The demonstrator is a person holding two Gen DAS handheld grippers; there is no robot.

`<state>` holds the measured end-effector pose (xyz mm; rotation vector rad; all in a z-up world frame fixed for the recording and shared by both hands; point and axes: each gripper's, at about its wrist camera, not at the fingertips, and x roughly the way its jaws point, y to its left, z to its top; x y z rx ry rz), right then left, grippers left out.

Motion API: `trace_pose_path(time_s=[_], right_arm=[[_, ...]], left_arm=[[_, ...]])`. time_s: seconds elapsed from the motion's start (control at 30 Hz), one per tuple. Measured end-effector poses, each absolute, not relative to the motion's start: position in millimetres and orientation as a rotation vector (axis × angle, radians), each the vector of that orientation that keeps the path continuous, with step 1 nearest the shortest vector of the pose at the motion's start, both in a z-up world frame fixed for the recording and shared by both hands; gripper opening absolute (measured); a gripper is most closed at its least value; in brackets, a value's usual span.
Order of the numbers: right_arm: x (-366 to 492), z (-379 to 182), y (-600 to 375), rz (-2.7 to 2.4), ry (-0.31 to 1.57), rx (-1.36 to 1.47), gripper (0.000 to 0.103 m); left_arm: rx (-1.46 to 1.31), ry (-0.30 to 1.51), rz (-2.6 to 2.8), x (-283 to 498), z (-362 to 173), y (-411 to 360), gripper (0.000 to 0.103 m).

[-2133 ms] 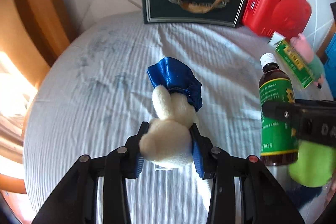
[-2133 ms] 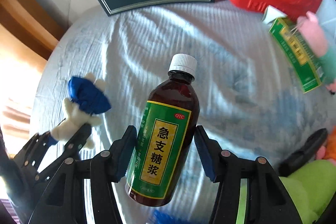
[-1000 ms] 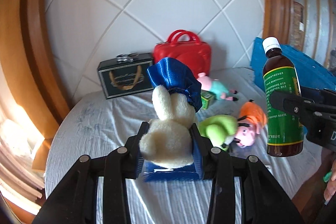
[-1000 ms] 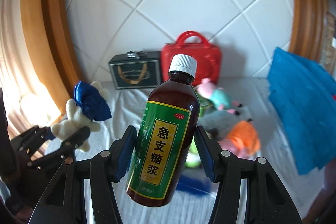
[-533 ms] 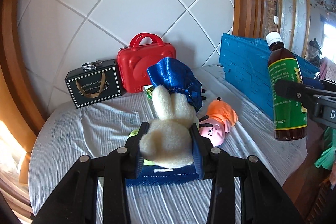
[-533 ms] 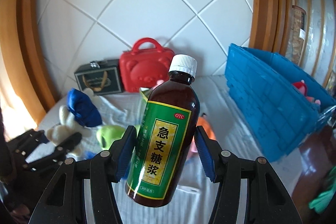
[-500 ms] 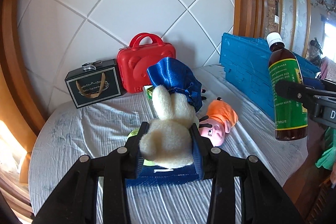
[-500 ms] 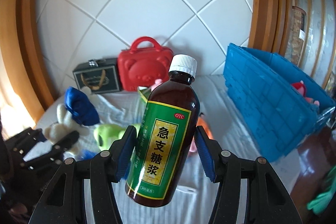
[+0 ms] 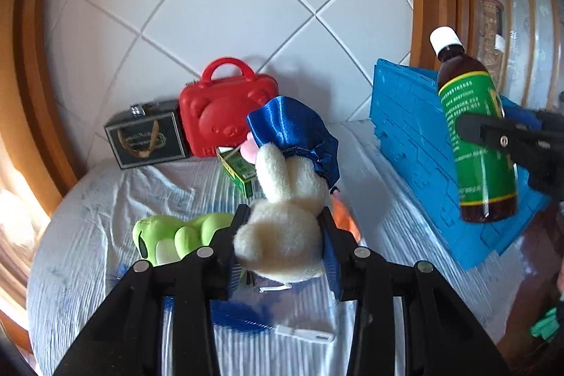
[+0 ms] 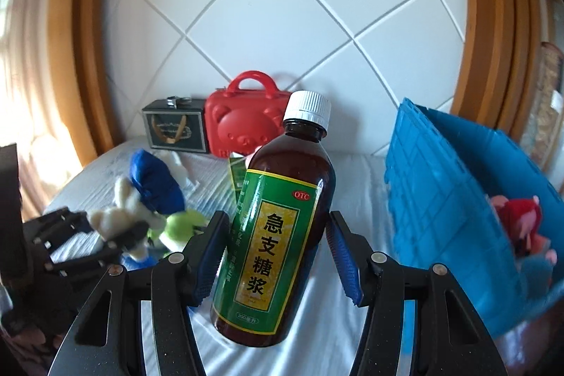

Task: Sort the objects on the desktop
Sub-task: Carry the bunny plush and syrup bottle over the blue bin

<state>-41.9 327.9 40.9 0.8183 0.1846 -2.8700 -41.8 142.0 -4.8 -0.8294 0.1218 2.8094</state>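
While both loads hang clear of the table, the sorting stands partway, judged from what lies where.

Left wrist view. Item: cream plush rabbit in a shiny blue satin skirt, pinched at the body between the blue pads of the left gripper, in the air above the striped white cloth of the round table. Item: brown glass syrup bottle with green label and white cap, carried at right by the right gripper, of which only one black finger shows here, in front of the blue plastic crate. Unsorted on the cloth: lime-green plush toy, small green carton, an orange toy mostly hidden behind the rabbit, a blue brush with a white handle below the fingers. At the wall: red bear-faced plastic case, dark green gift box with gold ribbon handle.

Right wrist view. The syrup bottle sits tilted between the pads of the right gripper, pinched at the label. The blue crate stands open at right, a red-and-pink plush already inside.

Remaining, as judged: deliver the rabbit and bottle, probably to the crate, then collect the toys, carton and brush.
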Motion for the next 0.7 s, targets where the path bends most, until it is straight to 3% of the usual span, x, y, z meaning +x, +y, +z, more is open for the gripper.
trace_pose_path(time_s=[0.1,0.7], right_arm=[[-41,47,367,-2.833,0.2,0.805,0.056],[-8,94,582,-3.066,0.041,0.62,0.055]], left_arm=[[-0.84,0.051,2.836,-35,4,183,0.037],[-0.672,0.254,2.717,-42,72,424,0.037]])
